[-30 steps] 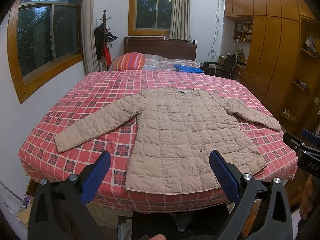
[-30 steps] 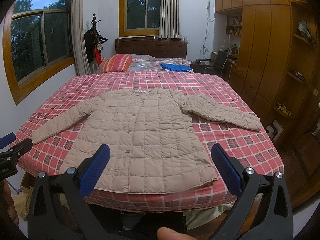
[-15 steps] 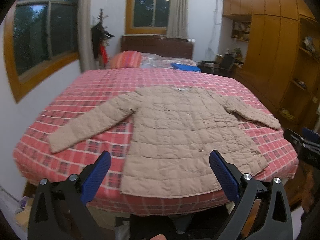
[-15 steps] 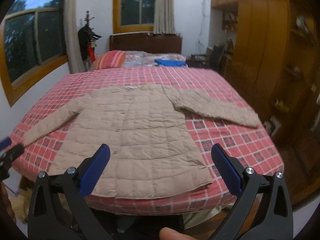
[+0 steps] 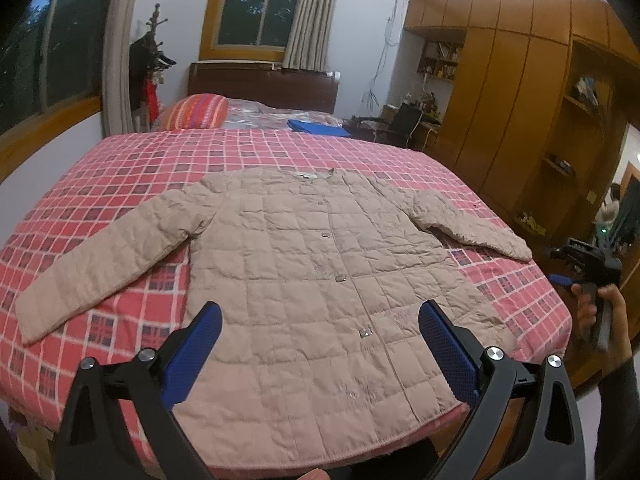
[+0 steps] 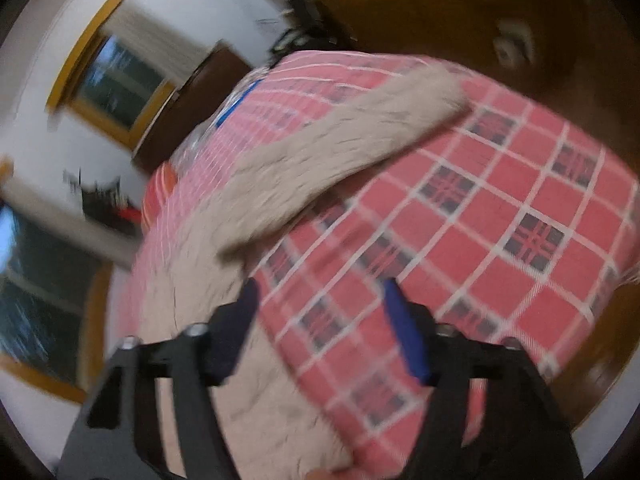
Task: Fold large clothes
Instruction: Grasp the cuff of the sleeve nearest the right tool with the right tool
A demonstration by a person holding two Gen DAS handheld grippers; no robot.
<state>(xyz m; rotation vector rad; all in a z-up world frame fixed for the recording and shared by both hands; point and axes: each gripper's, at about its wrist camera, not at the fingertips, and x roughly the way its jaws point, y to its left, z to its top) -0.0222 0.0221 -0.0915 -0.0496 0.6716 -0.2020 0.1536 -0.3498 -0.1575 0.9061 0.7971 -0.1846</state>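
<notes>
Beige quilted jacket (image 5: 320, 280) laid flat, front up, on bed with red checked cover (image 5: 132, 168); buttons closed down the middle, both sleeves spread outward, hem at near edge of bed. Left sleeve (image 5: 108, 252) angled toward near left corner; right sleeve (image 5: 468, 220) angled toward right edge, cuff lying just short of that edge.

Left gripper (image 5: 320, 340) held above near hem, jaws wide apart, nothing between them; blue pads (image 5: 192, 356) clear of fabric, as far as visible.

Right gripper (image 6: 320, 312) tilted sharply, view heavily blurred. Jaws parted, narrower than left pair, empty; checked cover visible between them. Positioned over bare cover beside jacket's right flank (image 6: 192, 320), with right sleeve (image 6: 340, 152) beyond. Contact with cover or fabric cannot be determined from blur. Same gripper seen in left wrist view at right edge of bed, gripped by a hand (image 5: 600, 312) in a dark sleeve.

Striped pillow (image 5: 196, 112) and blue folded item (image 5: 316, 128) at far end of bed, well apart from jacket. Dark headboard (image 5: 264, 84) behind. Wooden wardrobe (image 5: 512, 120) along right wall. Coat stand (image 5: 152, 64) in far left corner, beside curtained window (image 5: 256, 8).
</notes>
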